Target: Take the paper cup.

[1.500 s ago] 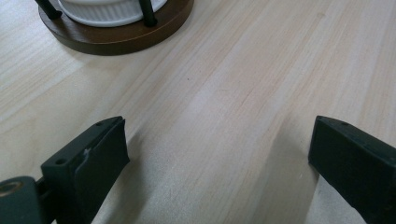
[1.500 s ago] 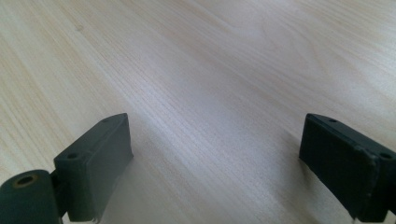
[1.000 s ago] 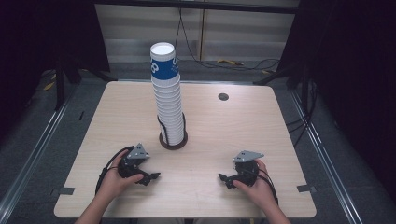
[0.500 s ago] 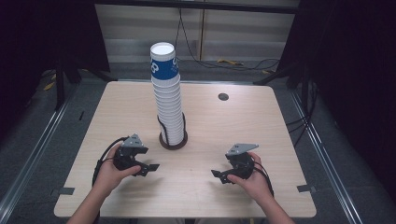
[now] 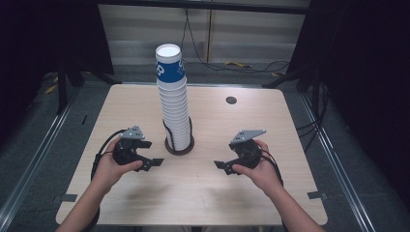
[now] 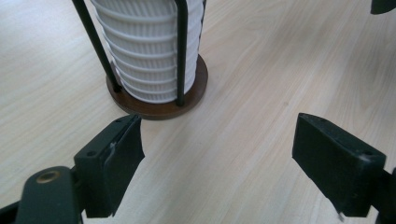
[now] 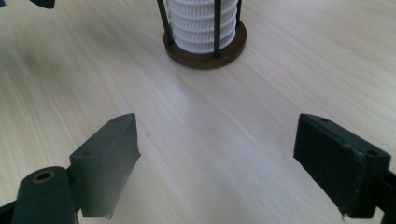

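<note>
A tall stack of white ribbed paper cups (image 5: pixel 175 113), topped by a blue-printed cup (image 5: pixel 169 68), stands in a dark wire holder on a round brown base (image 5: pixel 180 146) at mid-table. My left gripper (image 5: pixel 150 154) hovers left of the base, pointing right. It is open; its jaws have just narrowed slightly with nothing between them. In the left gripper view the cups (image 6: pixel 144 51) and base (image 6: pixel 198 88) lie just beyond the jaw gap (image 6: pixel 219 140). My right gripper (image 5: pixel 225 157) hovers right of the base, open and empty. From it the cups (image 7: pixel 198 18) sit farther off.
The light wooden table (image 5: pixel 270 193) has a small dark round cap (image 5: pixel 231 100) at the back right. Cables trail from both grippers over the near table. Dark curtains, metal floor rails and floor cables surround the table.
Both hands have lifted their grippers off the tabletop and drifted slightly toward the cup stack. The cups and holder have not moved.
</note>
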A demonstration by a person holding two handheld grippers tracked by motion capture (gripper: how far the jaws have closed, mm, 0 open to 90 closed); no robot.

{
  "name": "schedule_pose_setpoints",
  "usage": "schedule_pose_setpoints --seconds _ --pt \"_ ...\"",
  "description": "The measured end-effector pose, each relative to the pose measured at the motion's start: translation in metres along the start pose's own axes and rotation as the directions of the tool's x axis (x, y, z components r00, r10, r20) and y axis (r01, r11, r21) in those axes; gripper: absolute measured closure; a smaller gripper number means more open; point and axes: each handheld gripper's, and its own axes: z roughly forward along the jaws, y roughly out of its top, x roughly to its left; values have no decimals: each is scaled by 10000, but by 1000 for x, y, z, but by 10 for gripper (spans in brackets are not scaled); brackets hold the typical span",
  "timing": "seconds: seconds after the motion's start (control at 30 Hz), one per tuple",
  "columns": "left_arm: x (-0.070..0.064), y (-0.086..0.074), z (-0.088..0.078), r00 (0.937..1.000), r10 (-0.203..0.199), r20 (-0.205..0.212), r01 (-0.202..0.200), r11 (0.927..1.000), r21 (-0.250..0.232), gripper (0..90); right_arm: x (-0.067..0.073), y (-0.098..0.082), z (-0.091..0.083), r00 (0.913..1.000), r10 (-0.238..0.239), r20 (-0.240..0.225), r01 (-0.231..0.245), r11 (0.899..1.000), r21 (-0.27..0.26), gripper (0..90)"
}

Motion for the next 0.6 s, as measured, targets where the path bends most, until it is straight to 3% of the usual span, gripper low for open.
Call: schedule_pose_setpoints --seconds 0.07,0.17,0.3,0.6 --pt "2 4 -3 9999 -98 23 98 9999 -25 161 -1 8 -3 9997 107 -235 -111 9997 -198 133" --pt "6 11 -7 9999 -106 -76 106 9999 81 161 -1 20 -7 9997 -194 -118 193 9997 -117 133" --pt "9 20 -12 9997 -21 -230 22 10000 80 161 -1 33 -11 9997 -29 -252 23 9998 -204 133" --pt "13 33 -21 9994 76 -330 -75 10000 14 161 3 63 -17 9986 -469 -256 459 9982 -384 133"
